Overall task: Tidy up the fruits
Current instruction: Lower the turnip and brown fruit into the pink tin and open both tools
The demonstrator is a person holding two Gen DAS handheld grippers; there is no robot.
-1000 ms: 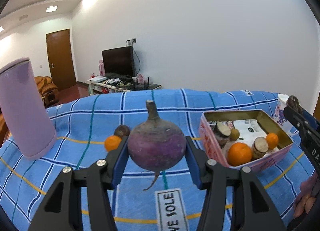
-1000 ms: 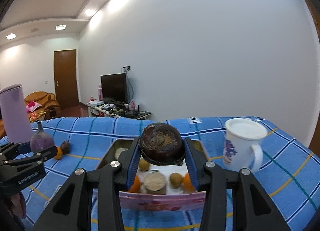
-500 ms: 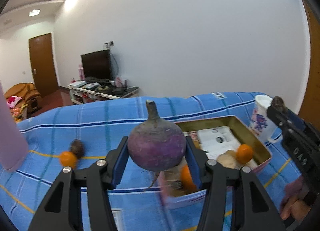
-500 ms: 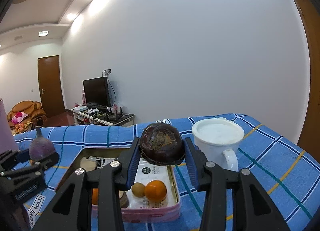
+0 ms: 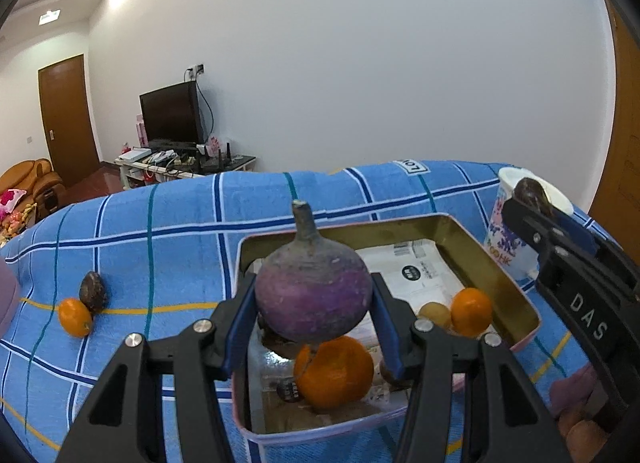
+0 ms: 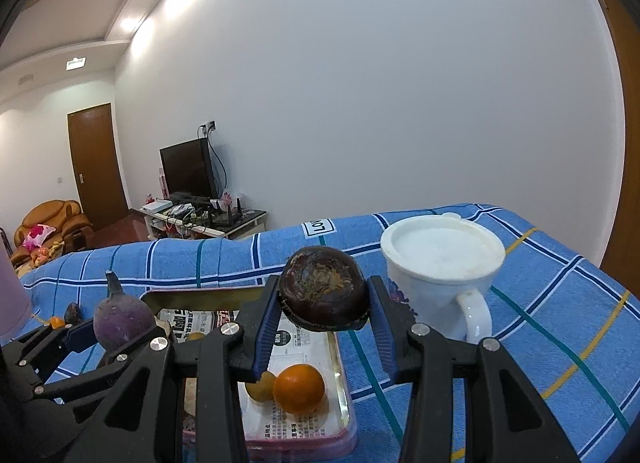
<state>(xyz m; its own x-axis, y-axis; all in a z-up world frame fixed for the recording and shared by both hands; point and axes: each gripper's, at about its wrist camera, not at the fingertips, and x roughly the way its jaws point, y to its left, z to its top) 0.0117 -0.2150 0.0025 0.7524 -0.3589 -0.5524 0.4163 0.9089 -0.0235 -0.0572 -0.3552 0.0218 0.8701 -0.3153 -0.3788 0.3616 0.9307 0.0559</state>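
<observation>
My left gripper (image 5: 314,317) is shut on a purple turnip (image 5: 313,297) and holds it above the near end of a pink tin tray (image 5: 516,295). The tray holds oranges (image 5: 334,373), a small brown fruit (image 5: 434,313) and printed paper. My right gripper (image 6: 323,321) is shut on a dark brown round fruit (image 6: 323,299) above the tray's right part (image 6: 344,383). The left gripper and turnip (image 6: 122,321) show at the left of the right wrist view. The right gripper (image 5: 532,199) shows at the right of the left wrist view.
An orange (image 5: 75,317) and a dark fruit (image 5: 93,291) lie on the blue checked cloth (image 5: 160,247) left of the tray. A white mug (image 6: 444,271) stands right of the tray. A purple cup (image 6: 10,299) is at the far left.
Both grippers have moved to the right and over the tray with their loads still held. The tray now lies under both grippers.
</observation>
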